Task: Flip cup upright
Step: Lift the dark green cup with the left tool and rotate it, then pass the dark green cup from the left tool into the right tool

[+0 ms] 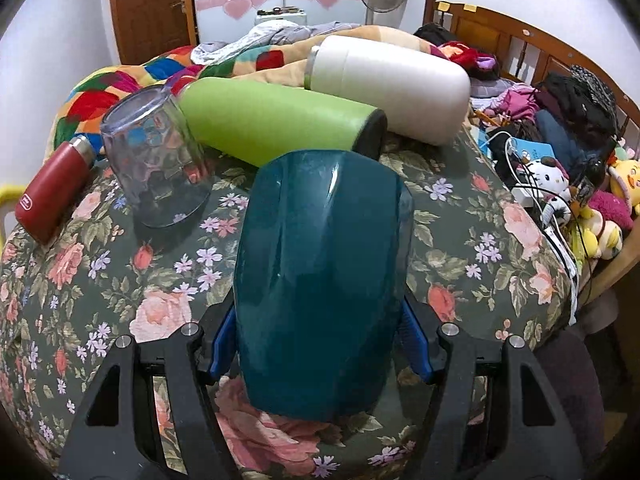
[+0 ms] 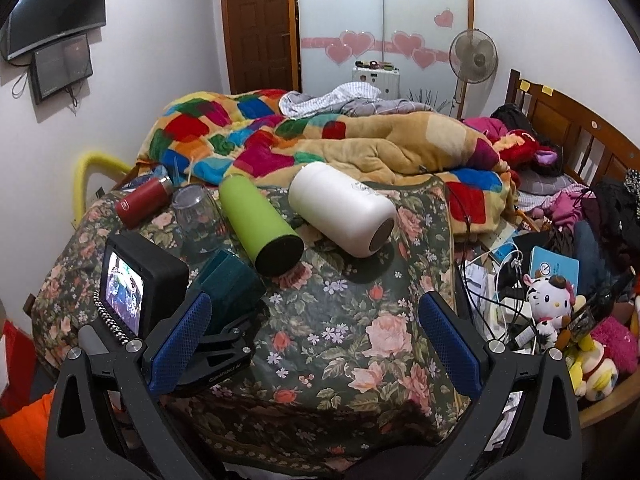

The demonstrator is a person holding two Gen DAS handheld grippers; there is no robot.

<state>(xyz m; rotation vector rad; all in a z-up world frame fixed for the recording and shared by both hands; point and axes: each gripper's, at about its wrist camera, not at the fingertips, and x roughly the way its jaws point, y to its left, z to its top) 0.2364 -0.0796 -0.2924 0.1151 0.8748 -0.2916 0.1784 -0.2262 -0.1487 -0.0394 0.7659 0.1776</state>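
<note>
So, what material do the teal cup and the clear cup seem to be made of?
Teal cup: probably glossy translucent plastic; it shows bright streak reflections and lighter edges. Clear cup: transparent, probably plastic or maybe glass; the floral cover shows through it.

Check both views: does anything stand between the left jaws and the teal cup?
Nothing visible does. The left gripper already has the upside-down teal cup between its jaws; the clear glass and green bottle lie beyond.

Glossy teal cup (image 1: 324, 280) stands mouth-down on the floral bedspread (image 1: 120, 280).
</note>
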